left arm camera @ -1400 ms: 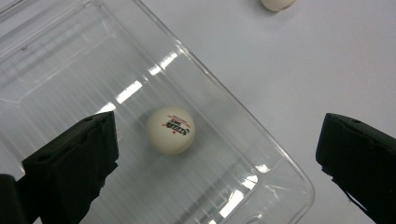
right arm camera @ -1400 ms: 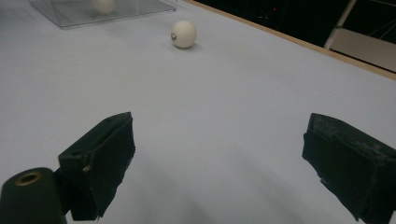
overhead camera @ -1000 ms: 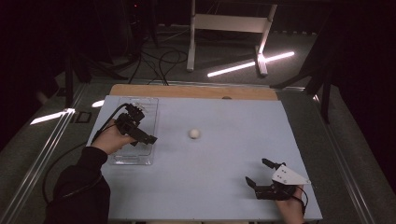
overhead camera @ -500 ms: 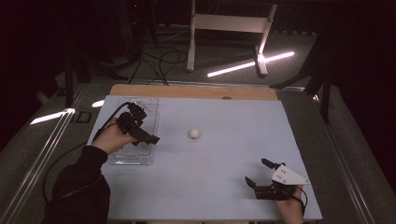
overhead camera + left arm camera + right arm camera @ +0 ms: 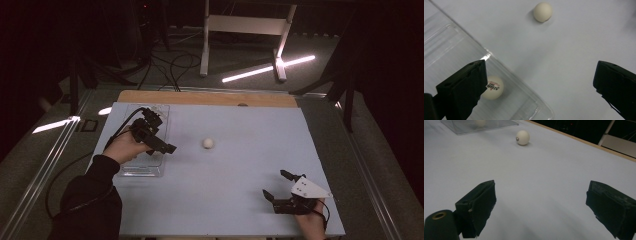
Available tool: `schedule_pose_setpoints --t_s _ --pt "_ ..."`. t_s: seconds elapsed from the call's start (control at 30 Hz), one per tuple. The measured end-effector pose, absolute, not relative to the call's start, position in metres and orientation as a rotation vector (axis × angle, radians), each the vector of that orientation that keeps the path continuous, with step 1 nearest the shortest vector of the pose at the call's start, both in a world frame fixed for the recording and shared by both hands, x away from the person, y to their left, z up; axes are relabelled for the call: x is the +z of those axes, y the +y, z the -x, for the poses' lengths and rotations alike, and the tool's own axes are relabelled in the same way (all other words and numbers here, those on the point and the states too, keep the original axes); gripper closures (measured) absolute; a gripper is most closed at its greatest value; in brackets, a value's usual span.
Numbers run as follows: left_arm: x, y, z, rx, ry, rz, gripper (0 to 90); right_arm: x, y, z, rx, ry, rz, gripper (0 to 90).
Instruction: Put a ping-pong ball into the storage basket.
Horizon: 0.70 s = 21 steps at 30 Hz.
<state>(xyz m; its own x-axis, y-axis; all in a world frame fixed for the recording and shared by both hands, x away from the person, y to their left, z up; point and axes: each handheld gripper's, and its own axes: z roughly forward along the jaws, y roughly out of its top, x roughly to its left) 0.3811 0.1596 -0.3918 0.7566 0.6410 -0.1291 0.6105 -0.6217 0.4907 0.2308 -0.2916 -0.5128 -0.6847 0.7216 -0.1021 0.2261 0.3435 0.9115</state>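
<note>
The left tool (image 5: 167, 148) hangs over the right edge of a clear plastic tray (image 5: 131, 170) at the left side of the bench (image 5: 240, 150), its jaws spread wide and gripping nothing. In the left gripper view the jaws stand far apart, one over the tray and the other over bare bench, with the tray's rim running between them. Inside the tray lies a white ball with red and black print (image 5: 492, 87), just beside the jaw on that side and partly hidden by it; whether they touch cannot be told. A second white ball (image 5: 208, 143) rests on the bench to the right of the tray, near the middle and well apart from both tools; it is round, matte and off-white, with a small dark mark seen in the right gripper view (image 5: 522, 137). The right tool (image 5: 276, 186) sits low at the near right corner of the bench, jaws likewise released and wide, empty.
</note>
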Motion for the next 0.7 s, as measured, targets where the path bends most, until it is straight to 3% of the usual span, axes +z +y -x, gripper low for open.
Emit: schedule_pose_setpoints --t_s 0.7 --pt "-0.385 0.135 -0.379 0.084 0.882 -2.442 0.5 -0.512 -0.292 -0.230 1.321 2.114 -0.828 9.3"
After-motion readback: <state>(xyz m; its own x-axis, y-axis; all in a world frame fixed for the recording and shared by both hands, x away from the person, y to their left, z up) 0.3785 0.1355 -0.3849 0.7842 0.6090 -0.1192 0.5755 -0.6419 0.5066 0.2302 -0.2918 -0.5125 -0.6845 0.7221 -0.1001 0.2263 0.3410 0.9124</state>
